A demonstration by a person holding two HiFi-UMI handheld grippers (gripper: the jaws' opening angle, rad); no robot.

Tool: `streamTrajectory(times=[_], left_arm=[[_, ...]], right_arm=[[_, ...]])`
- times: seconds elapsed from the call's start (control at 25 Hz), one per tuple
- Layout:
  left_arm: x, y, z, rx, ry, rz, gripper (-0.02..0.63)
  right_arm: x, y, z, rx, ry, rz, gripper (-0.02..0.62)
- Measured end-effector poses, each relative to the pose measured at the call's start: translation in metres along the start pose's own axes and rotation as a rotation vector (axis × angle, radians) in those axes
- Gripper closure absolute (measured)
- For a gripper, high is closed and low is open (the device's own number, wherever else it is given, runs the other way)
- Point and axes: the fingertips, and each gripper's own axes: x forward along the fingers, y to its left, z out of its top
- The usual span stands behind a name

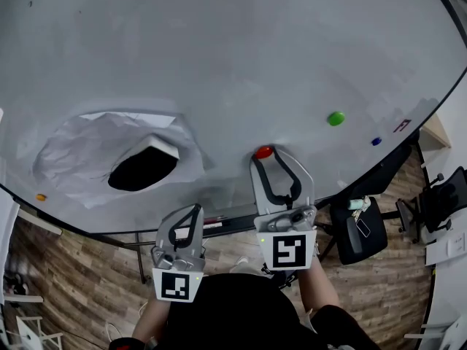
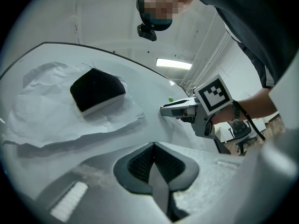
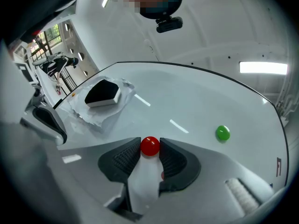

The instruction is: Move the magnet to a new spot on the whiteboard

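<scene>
Slip risk: right gripper [image 1: 268, 157] pinches the red magnet [image 3: 150, 145] by its very tips, I think, so dragging across the whiteboard [image 3: 196, 101] could pop it loose (left gripper [image 2: 153, 149] is closed, empty).

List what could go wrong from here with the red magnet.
1. The right gripper pinches the red magnet only at its pad tips, so it may pop out when pulled off the whiteboard.
2. Dragged sideways, it could bump the green magnet or catch the crumpled paper under the eraser.
</scene>
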Motion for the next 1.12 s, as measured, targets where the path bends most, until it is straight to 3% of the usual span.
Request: streamTrajectory(times=[1.12], left_arm=[[-0.0042,0.0034,-0.0054,-0.013,0.005,-0.008,0.604]], right_arm=[[0.0022,-0.0003,-0.0022,0.021,0.019,-0.001,0.465]])
